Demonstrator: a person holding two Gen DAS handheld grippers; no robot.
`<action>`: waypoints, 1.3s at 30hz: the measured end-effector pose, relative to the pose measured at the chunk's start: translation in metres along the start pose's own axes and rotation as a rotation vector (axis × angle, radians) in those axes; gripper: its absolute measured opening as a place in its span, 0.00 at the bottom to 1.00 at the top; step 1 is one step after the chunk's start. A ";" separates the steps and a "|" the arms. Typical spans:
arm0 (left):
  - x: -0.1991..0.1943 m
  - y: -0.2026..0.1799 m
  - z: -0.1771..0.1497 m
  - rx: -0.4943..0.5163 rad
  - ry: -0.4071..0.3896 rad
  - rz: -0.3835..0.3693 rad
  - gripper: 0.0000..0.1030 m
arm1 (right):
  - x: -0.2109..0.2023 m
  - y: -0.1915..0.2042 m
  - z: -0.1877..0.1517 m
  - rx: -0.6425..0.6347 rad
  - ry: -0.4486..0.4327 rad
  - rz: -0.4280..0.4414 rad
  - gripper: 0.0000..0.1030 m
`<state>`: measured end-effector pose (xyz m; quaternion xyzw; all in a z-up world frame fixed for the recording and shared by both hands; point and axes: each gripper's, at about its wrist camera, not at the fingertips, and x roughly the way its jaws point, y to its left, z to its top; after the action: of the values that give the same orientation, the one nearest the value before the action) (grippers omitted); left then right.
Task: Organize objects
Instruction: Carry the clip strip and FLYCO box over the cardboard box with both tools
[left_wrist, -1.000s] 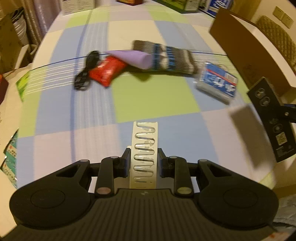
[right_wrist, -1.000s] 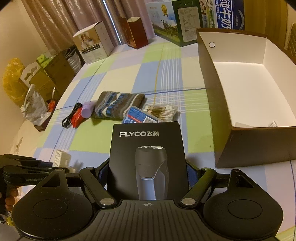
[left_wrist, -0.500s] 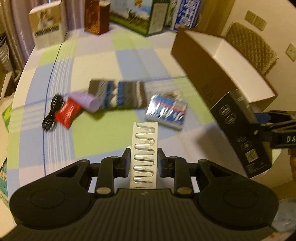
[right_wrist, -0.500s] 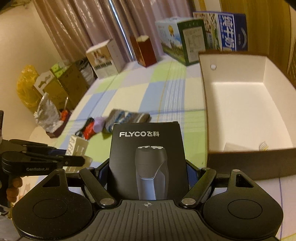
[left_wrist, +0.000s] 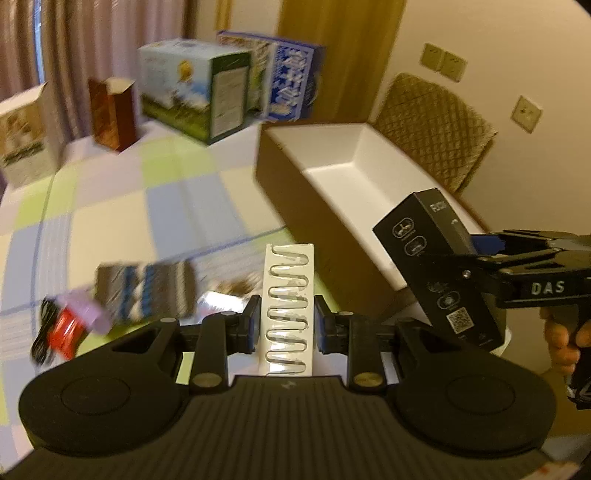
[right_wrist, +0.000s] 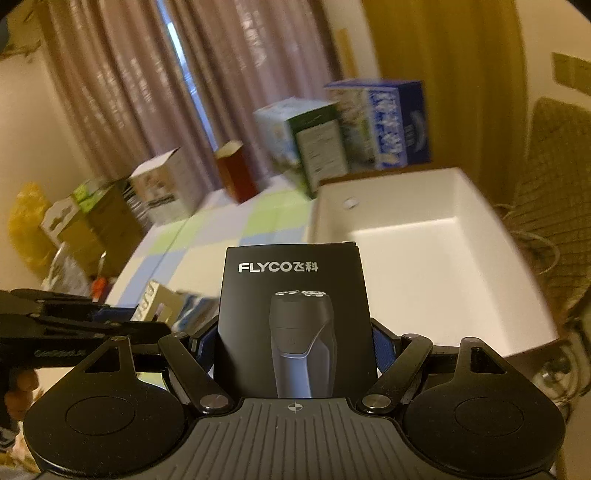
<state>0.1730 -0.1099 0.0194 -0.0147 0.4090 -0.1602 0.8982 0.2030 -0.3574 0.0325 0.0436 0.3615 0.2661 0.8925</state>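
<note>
My left gripper (left_wrist: 287, 321) is shut on a white strip of paper clips (left_wrist: 288, 291), held up above the checked tablecloth. My right gripper (right_wrist: 295, 332) is shut on a black shaver box (right_wrist: 295, 310) marked FLYCO; the same shaver box (left_wrist: 439, 266) shows at the right of the left wrist view, beside the near end of the open brown carton with a white inside (left_wrist: 354, 177). That carton (right_wrist: 424, 258) lies just ahead and right of the shaver box. On the cloth lie a striped knit sock (left_wrist: 147, 291), a purple item (left_wrist: 88, 314) and a red packet (left_wrist: 62, 328).
Printed cartons (left_wrist: 192, 92) and a blue milk box (left_wrist: 291, 77) stand along the table's far edge. A woven chair (left_wrist: 436, 122) sits behind the open carton. Bags and boxes (right_wrist: 74, 221) crowd the floor at the left. A hand (left_wrist: 561, 339) grips the right tool.
Both grippers have risen and swung toward the open carton, each keeping its hold. The sock, packet and cable have slid to the lower left of the left wrist view.
</note>
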 end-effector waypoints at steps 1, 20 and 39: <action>0.003 -0.005 0.006 0.011 -0.007 -0.011 0.23 | -0.001 -0.007 0.004 0.007 -0.006 -0.011 0.74; 0.090 -0.091 0.093 0.069 -0.042 -0.068 0.23 | 0.026 -0.106 0.048 -0.053 0.010 -0.091 0.74; 0.204 -0.105 0.102 0.031 0.158 0.022 0.23 | 0.109 -0.147 0.051 -0.124 0.159 -0.088 0.74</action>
<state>0.3444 -0.2809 -0.0454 0.0164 0.4763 -0.1572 0.8649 0.3674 -0.4218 -0.0380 -0.0490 0.4157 0.2511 0.8728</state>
